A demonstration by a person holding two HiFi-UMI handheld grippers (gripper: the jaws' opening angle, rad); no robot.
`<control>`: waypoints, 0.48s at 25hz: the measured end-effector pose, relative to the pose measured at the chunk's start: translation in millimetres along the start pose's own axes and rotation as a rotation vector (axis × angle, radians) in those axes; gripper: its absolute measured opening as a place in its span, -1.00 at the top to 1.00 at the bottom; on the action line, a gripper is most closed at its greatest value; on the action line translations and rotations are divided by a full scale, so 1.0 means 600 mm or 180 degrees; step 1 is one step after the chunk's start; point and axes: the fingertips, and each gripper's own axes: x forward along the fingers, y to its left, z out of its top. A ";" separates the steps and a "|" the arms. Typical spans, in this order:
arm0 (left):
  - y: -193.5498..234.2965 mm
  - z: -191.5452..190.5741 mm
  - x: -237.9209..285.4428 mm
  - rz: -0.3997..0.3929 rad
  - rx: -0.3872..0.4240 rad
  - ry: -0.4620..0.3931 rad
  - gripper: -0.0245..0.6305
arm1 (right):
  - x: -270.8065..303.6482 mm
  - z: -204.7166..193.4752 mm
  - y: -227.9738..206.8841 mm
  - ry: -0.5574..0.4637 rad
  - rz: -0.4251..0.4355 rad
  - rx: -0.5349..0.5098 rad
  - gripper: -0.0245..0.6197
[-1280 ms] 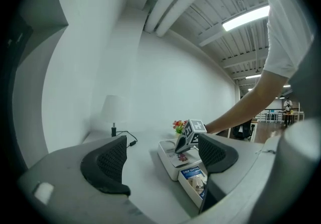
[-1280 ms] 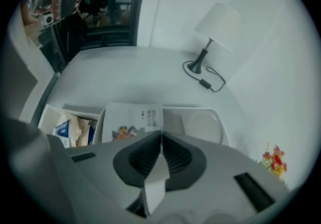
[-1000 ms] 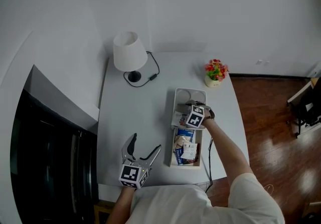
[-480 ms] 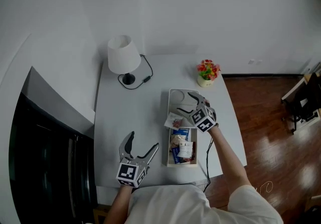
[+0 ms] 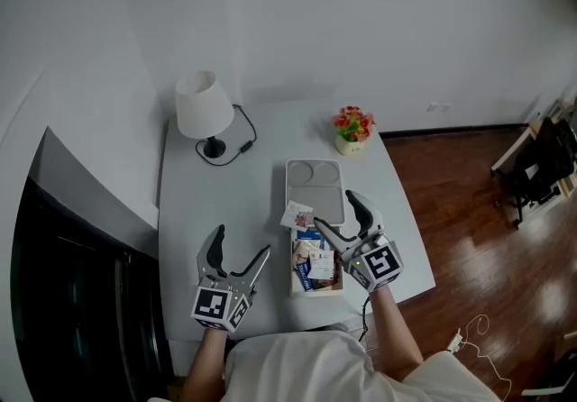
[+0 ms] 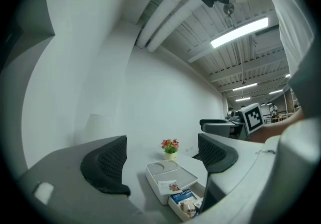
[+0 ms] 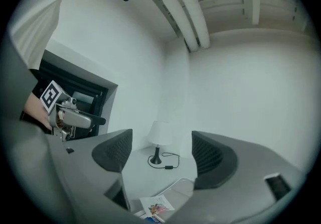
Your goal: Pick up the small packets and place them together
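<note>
A flower-printed small packet [image 5: 297,214] lies across the near left corner of the white tray [image 5: 317,197], by the far end of the open box [image 5: 316,292]. Several more packets [image 5: 317,263] lie in that box. My right gripper [image 5: 336,214] hovers over the box's far right side, open and empty. In the right gripper view the printed packet [image 7: 158,203] shows below the open jaws [image 7: 160,160]. My left gripper [image 5: 240,251] rests open at the table's front left, apart from the box. Its own view looks between its jaws [image 6: 160,162] at the tray [image 6: 168,170], the packet [image 6: 170,186] and the box [image 6: 188,205].
A white lamp [image 5: 200,107] with a black cable [image 5: 242,143] stands at the table's far left. A small pot of flowers [image 5: 352,125] sits beyond the tray. A dark cabinet [image 5: 72,283] borders the table's left side, wooden floor [image 5: 478,238] its right.
My right gripper has drawn back from the tray toward the table's near edge with jaws wider apart. The printed packet stays on the tray's corner. The left gripper has hardly moved.
</note>
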 end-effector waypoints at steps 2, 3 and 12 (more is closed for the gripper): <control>-0.007 0.004 0.003 -0.0030 -0.0020 -0.0029 -0.38 | -0.023 0.001 0.009 -0.0057 -0.0143 0.0057 -0.26; -0.011 0.004 0.003 -0.0047 -0.0021 -0.0032 -0.38 | -0.034 -0.002 0.012 -0.0068 -0.0203 0.0095 -0.26; -0.032 -0.009 -0.006 -0.0054 0.0104 0.0006 -0.38 | -0.094 -0.017 0.051 -0.0025 -0.0588 0.0164 -0.24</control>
